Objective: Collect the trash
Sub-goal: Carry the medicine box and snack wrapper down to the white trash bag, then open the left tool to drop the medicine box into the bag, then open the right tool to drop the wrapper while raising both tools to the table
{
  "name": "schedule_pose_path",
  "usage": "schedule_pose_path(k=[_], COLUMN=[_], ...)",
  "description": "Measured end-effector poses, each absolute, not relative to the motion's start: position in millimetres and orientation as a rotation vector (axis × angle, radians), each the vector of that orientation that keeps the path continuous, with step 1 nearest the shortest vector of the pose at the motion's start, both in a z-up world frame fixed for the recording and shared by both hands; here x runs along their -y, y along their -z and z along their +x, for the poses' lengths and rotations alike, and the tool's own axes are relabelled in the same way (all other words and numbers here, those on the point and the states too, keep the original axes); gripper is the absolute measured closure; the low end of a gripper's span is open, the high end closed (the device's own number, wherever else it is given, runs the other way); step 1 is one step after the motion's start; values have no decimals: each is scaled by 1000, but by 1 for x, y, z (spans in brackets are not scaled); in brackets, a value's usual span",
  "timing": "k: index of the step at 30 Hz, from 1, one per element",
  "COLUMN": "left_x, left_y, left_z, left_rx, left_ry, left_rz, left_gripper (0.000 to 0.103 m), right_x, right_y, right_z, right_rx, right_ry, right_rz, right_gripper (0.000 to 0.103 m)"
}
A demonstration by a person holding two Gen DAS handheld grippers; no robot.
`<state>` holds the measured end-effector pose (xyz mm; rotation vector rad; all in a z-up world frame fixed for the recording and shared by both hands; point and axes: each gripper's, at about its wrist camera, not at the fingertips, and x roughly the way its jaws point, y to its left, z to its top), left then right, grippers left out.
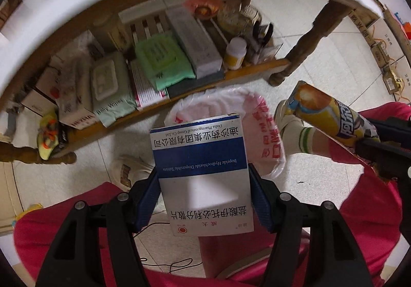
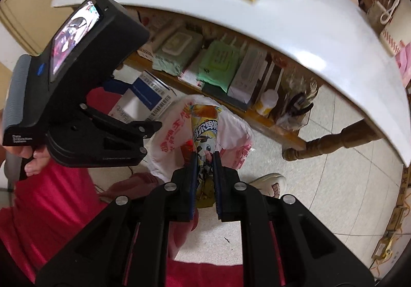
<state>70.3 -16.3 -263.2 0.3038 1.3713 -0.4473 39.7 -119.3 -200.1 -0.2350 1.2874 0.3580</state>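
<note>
Trash in both grippers, held over the bag so each piece can drop straight in.

Left gripper (image 1: 204,181) is clamped on the medicine box (image 1: 203,171), pads squeezing its two long sides, box end reaching out above the open plastic bag (image 1: 267,138) on the floor. Right gripper (image 2: 205,166) pinches the ice-cream cone wrapper (image 2: 204,127) at its narrow end, wide end pointing over the bag (image 2: 169,143). Beyond the bag stands the table (image 2: 295,30) with its cluttered lower shelf (image 1: 231,76).

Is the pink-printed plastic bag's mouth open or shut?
Open: the pink-printed plastic bag shows a spread rim beneath the blue-and-white medicine box.
</note>
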Motion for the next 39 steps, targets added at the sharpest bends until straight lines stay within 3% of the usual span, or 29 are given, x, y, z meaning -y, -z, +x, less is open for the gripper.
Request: schedule_pose_path(k=[12,28,29,32,39], left_x=[26,41,41,42,43], left_y=[355,419,420,425,422], left_z=[105,125,126,128,128], left_rx=[-1554,-1671,-1677,-1693,-1672], left_ry=[422,431,435,426,429], left_rz=[267,258,259,261,287], left_gripper=[41,40,40,38,29], right_x=[127,130,129,129,131], right_y=[302,361,362,361,363], right_z=[66,84,85,88,88], right_rx=[-1432,-1550,-1549,-1541,-1546], right_ry=[-310,-332,-333,-330,-325], right_rz=[-154,-99,-97,-97,-91], right_gripper=[91,90,89,70,68])
